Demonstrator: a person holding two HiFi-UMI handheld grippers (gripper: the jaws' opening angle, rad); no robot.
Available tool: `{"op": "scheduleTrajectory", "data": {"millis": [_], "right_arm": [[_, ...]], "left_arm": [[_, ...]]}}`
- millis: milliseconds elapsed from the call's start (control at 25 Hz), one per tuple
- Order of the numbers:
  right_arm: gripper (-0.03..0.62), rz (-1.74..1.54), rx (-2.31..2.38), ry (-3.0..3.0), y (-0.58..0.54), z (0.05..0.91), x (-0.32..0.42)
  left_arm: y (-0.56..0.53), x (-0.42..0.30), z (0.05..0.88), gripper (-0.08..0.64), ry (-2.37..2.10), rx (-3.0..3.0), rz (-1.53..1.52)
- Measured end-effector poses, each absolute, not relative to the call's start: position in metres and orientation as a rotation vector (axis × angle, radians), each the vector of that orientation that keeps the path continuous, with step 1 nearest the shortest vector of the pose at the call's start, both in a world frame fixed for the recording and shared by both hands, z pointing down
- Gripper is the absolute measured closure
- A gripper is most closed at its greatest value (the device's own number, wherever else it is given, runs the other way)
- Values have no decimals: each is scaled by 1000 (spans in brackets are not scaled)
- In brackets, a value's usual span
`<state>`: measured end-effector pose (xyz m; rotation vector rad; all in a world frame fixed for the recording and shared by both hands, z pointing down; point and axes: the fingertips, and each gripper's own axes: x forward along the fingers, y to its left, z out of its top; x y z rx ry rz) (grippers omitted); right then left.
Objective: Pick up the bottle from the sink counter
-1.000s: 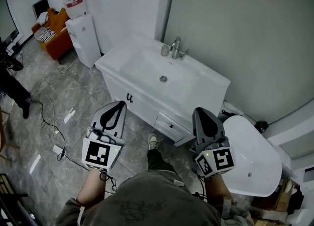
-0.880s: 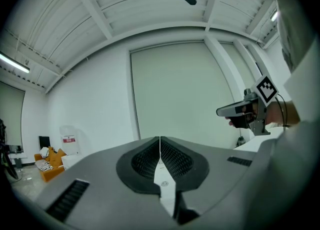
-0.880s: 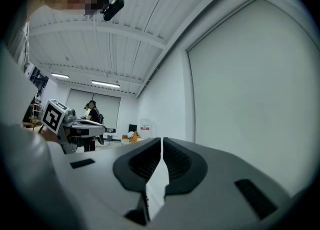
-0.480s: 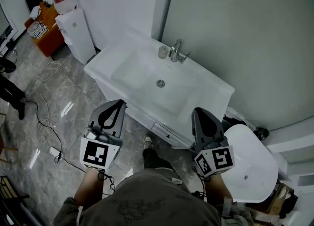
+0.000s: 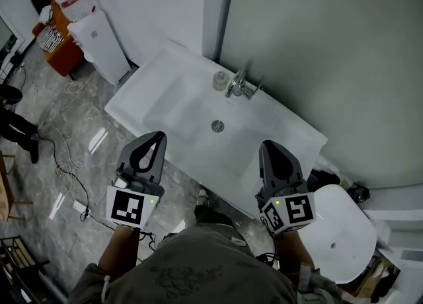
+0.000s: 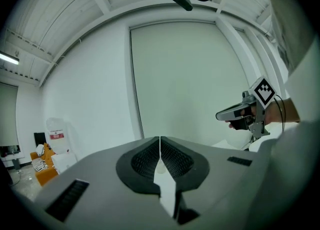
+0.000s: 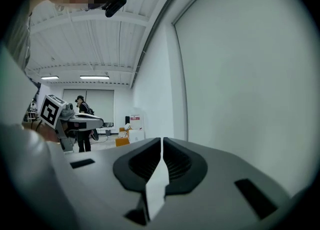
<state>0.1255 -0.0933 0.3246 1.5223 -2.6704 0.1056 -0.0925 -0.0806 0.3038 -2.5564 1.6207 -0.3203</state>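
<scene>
Closer than a second ago, the sink counter (image 5: 294, 129) now lies right beyond my two grippers, and the drain sits between them. My left gripper (image 5: 159, 136) has its jaws pressed together with nothing in them. My right gripper (image 5: 266, 145) is closed and empty too. The bottle (image 5: 219, 80) stands upright at the far edge of the counter, just left of the faucet (image 5: 239, 84), well apart from both grippers. A water dispenser (image 5: 89, 35) stands far left.

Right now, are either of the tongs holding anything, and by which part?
Nothing is held. Left tongs and right tongs are both shut and empty; the bottle stands beside the faucet.
</scene>
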Motion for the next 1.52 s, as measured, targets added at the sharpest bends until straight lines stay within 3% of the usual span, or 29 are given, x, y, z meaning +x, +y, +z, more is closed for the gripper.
{"op": "scheduleTrajectory", "data": {"millis": [440,1320,1440,1520], "right_arm": [[558,120,1573,-2620,-175,332,143],[558,196,1831,-2382,-207,345,124],[558,204,1860,-2351,-211,349,122],[558,200,1877,-2330,-216,352,123]], "left_arm": [[-156,-102,309,540,1665,-2543,-368],[-251,-96,323,536,1311,-2739,-312],[-265,-88,328,425,1241,-2769,-304],[-274,-81,333,410,1213,-2791,-315]]}}
